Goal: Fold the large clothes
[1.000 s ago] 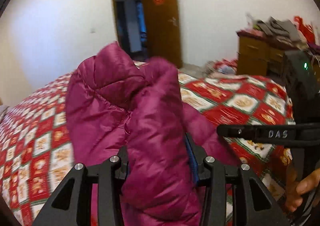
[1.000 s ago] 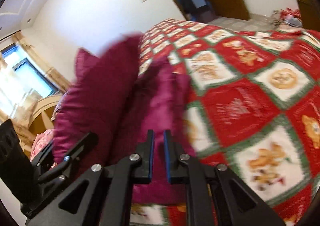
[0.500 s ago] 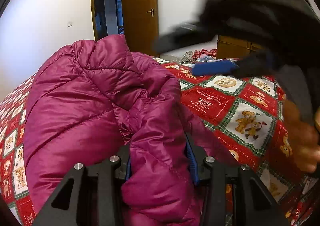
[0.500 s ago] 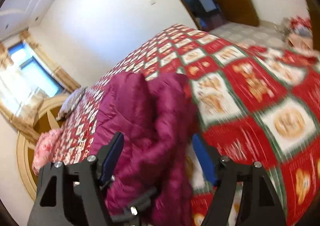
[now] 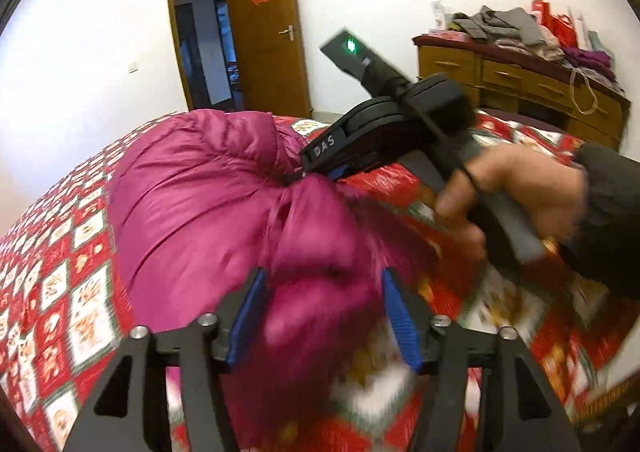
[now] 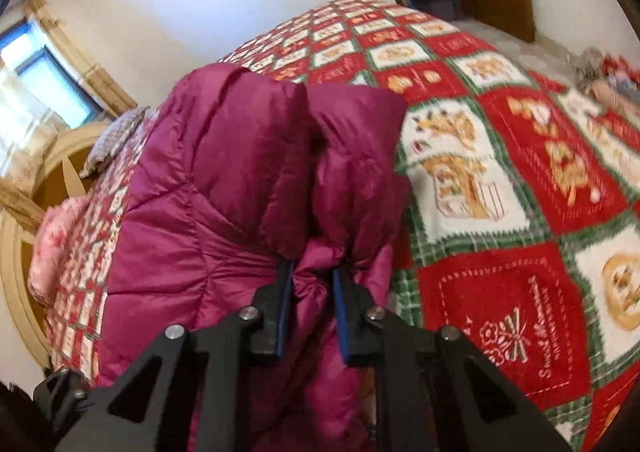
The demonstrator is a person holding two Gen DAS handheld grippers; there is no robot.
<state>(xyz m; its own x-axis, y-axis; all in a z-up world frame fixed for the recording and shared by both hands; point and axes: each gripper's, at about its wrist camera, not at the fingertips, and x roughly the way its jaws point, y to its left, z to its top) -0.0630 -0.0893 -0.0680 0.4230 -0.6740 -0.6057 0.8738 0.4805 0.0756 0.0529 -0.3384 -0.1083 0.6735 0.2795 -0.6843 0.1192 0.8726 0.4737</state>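
Left hand-held gripper [image 5: 322, 316] newly opening around jacket [image 5: 192, 204], bedspread [image 6: 500, 180] beyond

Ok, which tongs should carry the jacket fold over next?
Probably right: the right tongs are closing with the magenta jacket bunched between them, while the left tongs are opening around a blurred fold.

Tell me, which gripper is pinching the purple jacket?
The right gripper: its jaws are closing on a bunched fold of the jacket. The left gripper is opening, with the jacket loose between its jaws.

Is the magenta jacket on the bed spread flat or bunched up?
Bunched up: the magenta jacket rises in puffy folds above the bedspread, one fold pinched in the right tool.
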